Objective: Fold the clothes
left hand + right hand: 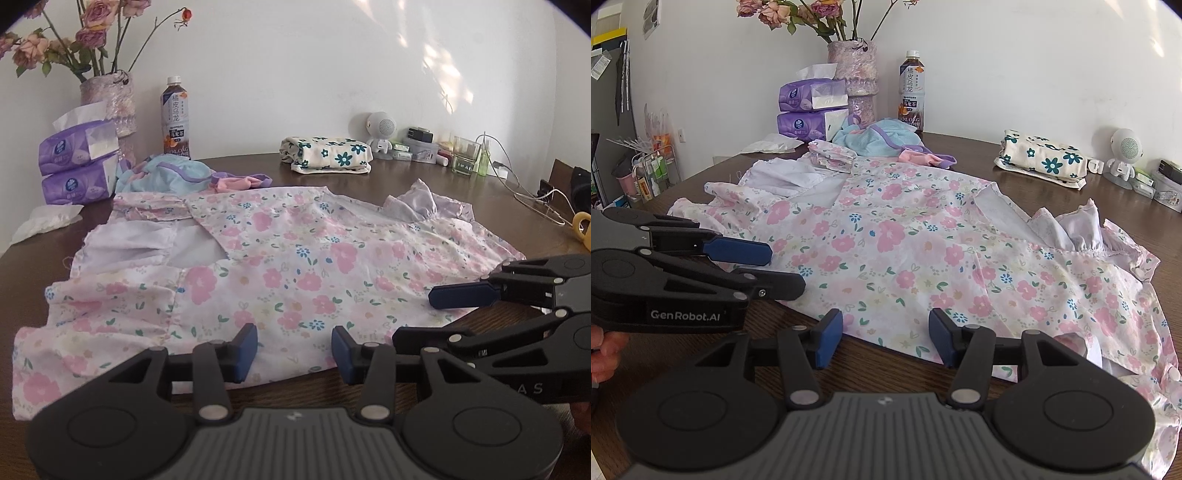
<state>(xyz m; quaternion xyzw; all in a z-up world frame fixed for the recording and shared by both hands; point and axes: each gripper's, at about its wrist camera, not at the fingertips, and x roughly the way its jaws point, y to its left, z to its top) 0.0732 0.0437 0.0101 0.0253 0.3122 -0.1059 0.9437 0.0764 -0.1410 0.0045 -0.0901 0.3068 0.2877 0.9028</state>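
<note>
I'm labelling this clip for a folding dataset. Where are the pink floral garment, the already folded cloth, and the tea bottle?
pink floral garment (pixel 280 266): left wrist view, middle of the spread fabric.
folded cloth (pixel 327 153): left wrist view, top face of the bundle.
tea bottle (pixel 911 99): right wrist view, on its label.

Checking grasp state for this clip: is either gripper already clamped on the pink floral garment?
No: the left gripper and right gripper both stand open at the pink floral garment's near edge.
</note>
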